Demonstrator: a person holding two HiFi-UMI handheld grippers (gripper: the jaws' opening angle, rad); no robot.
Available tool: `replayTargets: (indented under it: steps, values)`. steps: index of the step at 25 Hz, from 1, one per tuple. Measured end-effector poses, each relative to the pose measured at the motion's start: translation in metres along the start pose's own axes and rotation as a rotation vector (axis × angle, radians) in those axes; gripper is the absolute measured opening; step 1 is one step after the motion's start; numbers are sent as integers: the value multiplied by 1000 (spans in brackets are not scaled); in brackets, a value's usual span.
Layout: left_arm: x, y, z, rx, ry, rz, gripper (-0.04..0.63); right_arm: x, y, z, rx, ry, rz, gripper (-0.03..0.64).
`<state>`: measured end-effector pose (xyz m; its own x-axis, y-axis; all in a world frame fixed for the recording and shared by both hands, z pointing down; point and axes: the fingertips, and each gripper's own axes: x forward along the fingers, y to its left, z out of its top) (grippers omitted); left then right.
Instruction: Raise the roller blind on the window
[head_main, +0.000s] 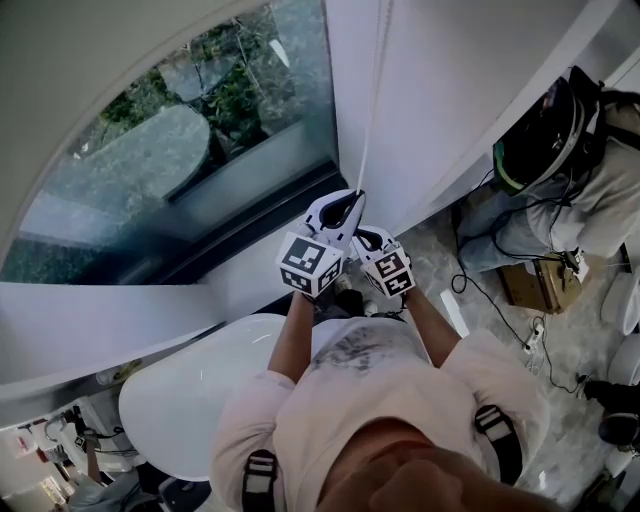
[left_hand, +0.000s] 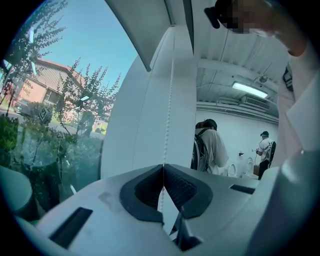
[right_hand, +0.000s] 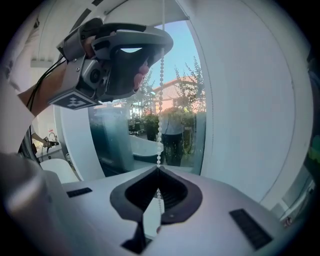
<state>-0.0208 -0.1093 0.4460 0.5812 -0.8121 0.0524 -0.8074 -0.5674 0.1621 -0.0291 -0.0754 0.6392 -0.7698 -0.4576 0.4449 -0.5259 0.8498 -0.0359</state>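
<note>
1. The tall glass window (head_main: 150, 170) has a pale roller blind (left_hand: 142, 30) that seems to cover only its top.
2. A white oval bathtub (head_main: 190, 400) sits below me, so I judge there is little room for a downward pull.
3. A thin white bead chain (head_main: 372, 100) hangs along the frame, right of the glass. I judge it light, limp and slippery.
4. The left tongs (left_hand: 163, 167) and right tongs (right_hand: 158, 170) are both clamped on it, the left higher.

Two grippers (head_main: 357, 198) (head_main: 363, 236), one chain (head_main: 372, 90) — one window (head_main: 150, 160)

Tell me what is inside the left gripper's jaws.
A thin white beaded blind cord, pinched between the left gripper's shut black pads. Where the pads meet, the cord is covered; it is visible again below.
</note>
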Motion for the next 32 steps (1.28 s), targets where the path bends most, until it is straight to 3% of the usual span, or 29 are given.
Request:
replayTargets:
  steps: [10,17,25,28,32]
  values:
    - [7,5,-33,-27,46,-2,9,7,-4,-35,12,100,3,61]
    - [9,4,-32,-17,42,7,9,-4,7,-30,-101,104,14,63]
    - [9,9,-32,-16,39,26,9,-50,4,57,-47,-69,-3,69]
    - [8,9,-32,-18,34,28,9,-70,-4,97,-29,-140,-13,120]
    - [6,11,-32,-22,27,31,9,-96,-14,155,-32,-243,-40,135]
